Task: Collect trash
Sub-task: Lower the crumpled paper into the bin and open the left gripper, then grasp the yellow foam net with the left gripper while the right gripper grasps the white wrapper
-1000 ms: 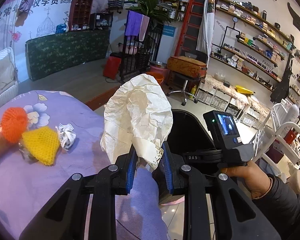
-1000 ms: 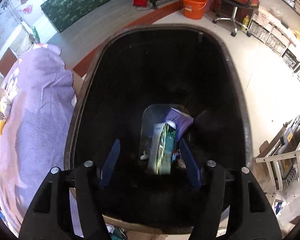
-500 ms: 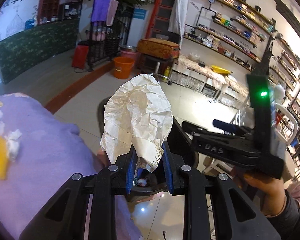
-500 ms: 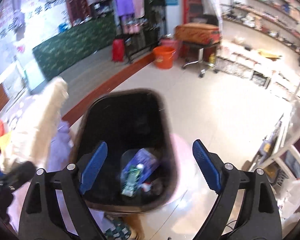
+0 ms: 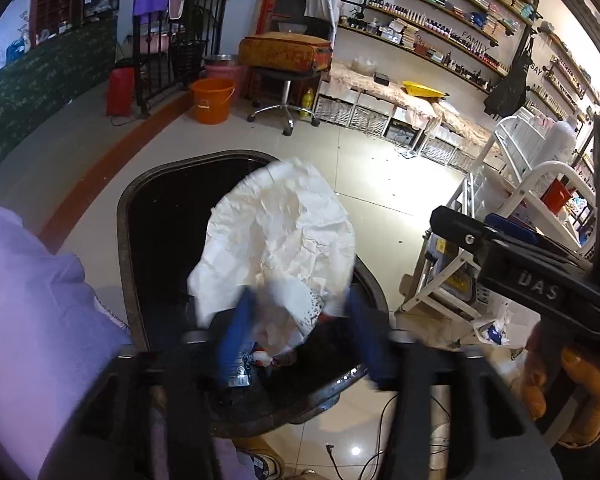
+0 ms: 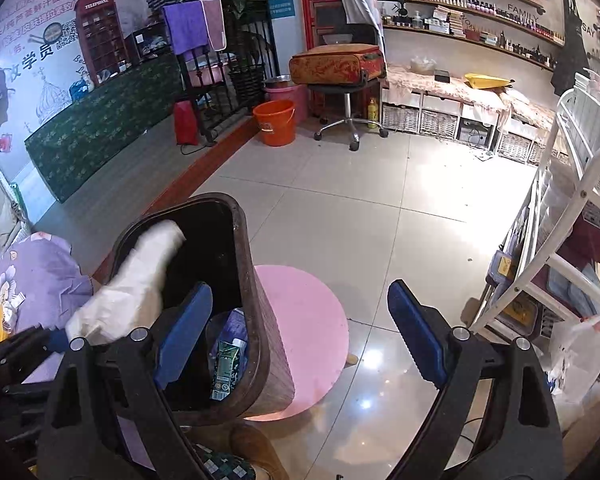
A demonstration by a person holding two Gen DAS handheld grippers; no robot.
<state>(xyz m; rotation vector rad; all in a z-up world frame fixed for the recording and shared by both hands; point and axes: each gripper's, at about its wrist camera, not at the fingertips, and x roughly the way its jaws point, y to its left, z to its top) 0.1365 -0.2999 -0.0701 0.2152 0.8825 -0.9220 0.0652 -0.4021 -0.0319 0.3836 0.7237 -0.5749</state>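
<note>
dark brown woven-sided trash bin (image 6: pixel 260 344) with a black interior, standing on a round pink mat (image 6: pixel 312 328) on the glossy tiled floor (image 6: pixel 380 220); inside lie a green printed carton (image 6: pixel 226 364), a purple wrapper (image 6: pixel 234 328) and a clear plastic piece, all near the bottom. large crumpled white sheet of paper (image 5: pixel 284 248), lying over the bin's open mouth (image 5: pixel 156 216), its lower end between the blue pads of the left gripper (image 5: pixel 300 332); the pads are blurred and spread apart on either side of the paper, so the left gripper reads as released. right gripper (image 6: pixel 300 340), jaws wide and empty, its left pad over the bin's rim, its right pad over bare floor. beside the bin: table under a lilac floral cloth (image 5: pixel 32 312). farther off: orange plastic bucket (image 6: pixel 275 122), swivel stool carrying an orange-red suitcase (image 6: pixel 336 65), white metal rack (image 6: pixel 572 248) at right.
</note>
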